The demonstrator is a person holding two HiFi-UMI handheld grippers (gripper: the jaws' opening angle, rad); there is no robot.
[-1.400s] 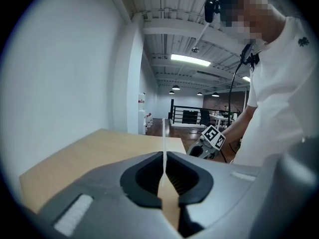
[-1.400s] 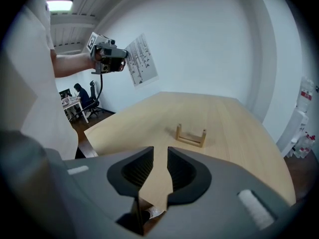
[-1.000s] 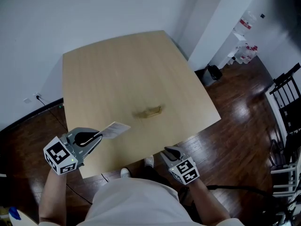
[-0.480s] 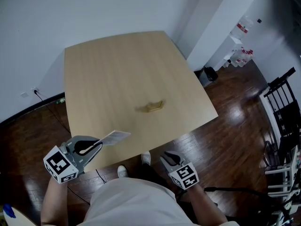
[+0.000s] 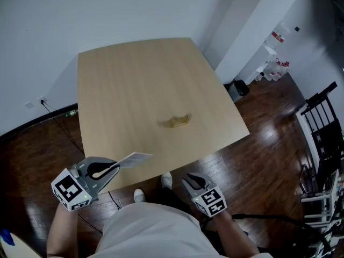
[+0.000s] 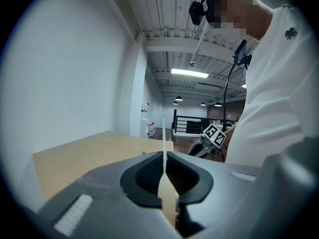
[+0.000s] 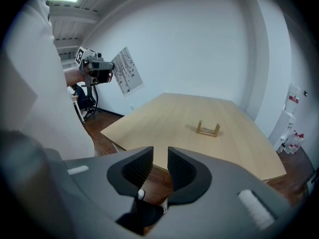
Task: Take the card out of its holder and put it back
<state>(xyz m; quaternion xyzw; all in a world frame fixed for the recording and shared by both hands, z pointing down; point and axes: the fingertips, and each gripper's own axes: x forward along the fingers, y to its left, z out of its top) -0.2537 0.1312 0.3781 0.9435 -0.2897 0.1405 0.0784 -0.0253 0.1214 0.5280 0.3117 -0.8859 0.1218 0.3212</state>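
Clamping the white card (image 5: 134,158) by one end, the left gripper (image 5: 115,166) hangs at lower left by the table's (image 5: 134,79) near edge. The wooden holder (image 5: 179,121) stands mid-table. The right gripper (image 5: 189,179), lower centre, has its jaws parted on nothing.

In the head view the near end of the card (image 5: 133,159) is hidden inside the left claw (image 5: 114,166). The left gripper view shows only its thin edge, and in the right gripper view its print is too small to read. A black chair (image 5: 324,123) is cut off at the head view's right edge.
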